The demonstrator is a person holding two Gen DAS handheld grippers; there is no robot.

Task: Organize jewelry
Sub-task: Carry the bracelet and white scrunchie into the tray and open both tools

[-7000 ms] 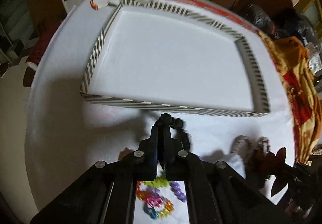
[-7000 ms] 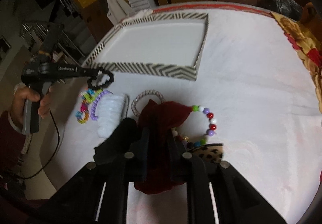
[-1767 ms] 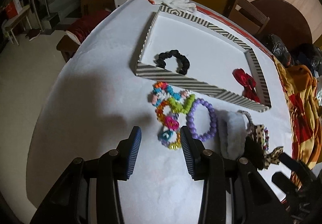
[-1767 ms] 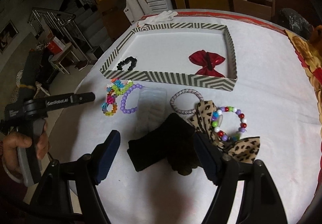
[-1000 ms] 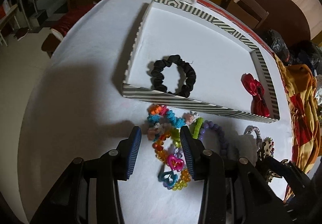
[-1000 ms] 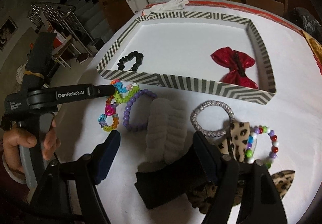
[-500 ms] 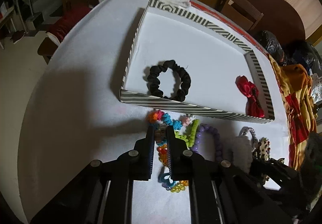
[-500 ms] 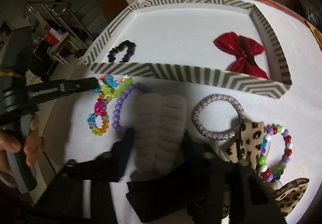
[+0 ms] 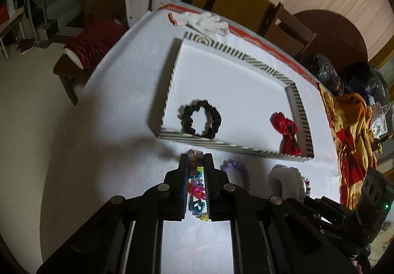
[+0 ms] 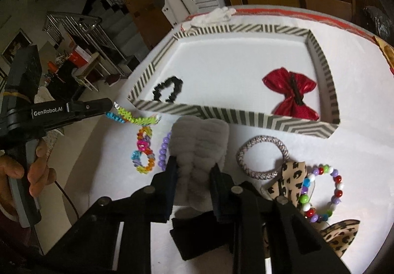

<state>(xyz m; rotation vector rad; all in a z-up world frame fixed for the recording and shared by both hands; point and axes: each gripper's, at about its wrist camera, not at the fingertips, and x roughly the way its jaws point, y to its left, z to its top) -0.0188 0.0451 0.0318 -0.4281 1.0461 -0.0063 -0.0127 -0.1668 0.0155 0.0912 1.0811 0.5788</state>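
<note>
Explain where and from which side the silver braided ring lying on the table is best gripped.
Probably from above, on the near arc of the silver braided ring, with one finger inside the hole and one outside. It lies flat and its band is thin. The far arc sits close to the striped tray, and the right arc touches the leopard-print bow, so these look less free.

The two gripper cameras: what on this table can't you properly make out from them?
- Purple bead bracelet: right wrist view, mostly behind the grey fluffy scrunchie.
- Black cloth: right wrist view, largely under the right gripper.
- Colourful bead chain: left wrist view, only a strip shows between the left gripper fingers.
- Leopard bow: right wrist view, cut off at the dark lens edge.
</note>
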